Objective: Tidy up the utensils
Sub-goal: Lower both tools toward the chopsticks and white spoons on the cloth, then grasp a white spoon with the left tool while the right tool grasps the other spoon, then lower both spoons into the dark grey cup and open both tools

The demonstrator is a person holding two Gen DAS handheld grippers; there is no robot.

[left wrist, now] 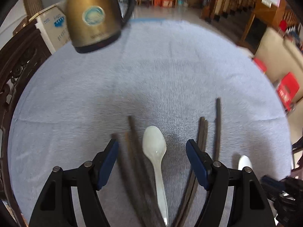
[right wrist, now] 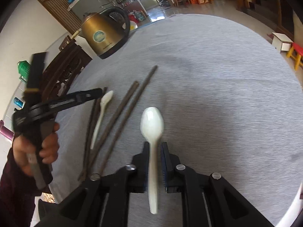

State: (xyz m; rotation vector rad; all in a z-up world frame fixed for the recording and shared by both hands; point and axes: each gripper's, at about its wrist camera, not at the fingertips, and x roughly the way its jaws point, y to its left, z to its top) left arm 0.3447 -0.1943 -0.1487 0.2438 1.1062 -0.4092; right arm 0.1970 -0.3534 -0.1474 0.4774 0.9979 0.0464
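**A:** Setting, please.

**B:** Round worktop under a grey-blue cloth point(left wrist: 170, 66). Large room behind it, with wooden furniture and orange boxes at the far end. One carved dark chair point(left wrist: 17, 66) stands at the left edge.

**A:** Items on the cloth?

**B:** One brass-coloured kettle point(left wrist: 90, 19) with a black handle, upright at the far left rim. Dark chopsticks point(left wrist: 217, 117), several, lying loose and roughly side by side at the near left. Two white spoons, both lying flat with their bowls pointing away.

**A:** Where is each spoon?

**B:** The left spoon point(left wrist: 154, 143) lies among the chopsticks, with sticks on both sides. The right spoon point(right wrist: 152, 123) lies on bare cloth just right of the chopsticks, touching none of them.

**A:** Left gripper?

**B:** The left gripper point(left wrist: 151, 143) is held in a hand point(right wrist: 47, 147) with a dark red sleeve point(right wrist: 11, 189) and angled down over the left group. Its jaws stand wide apart. They straddle the left spoon and a few sticks and grip nothing.

**A:** Right gripper?

**B:** The right gripper point(right wrist: 155, 144) has its jaws only narrowly parted, with the right spoon's handle running between them. A slim gap shows beside the right-hand pad, so the handle is not clamped.

**A:** Anything unclear?

**B:** The left wrist view is blurred, so I cannot give an exact count of the sticks.
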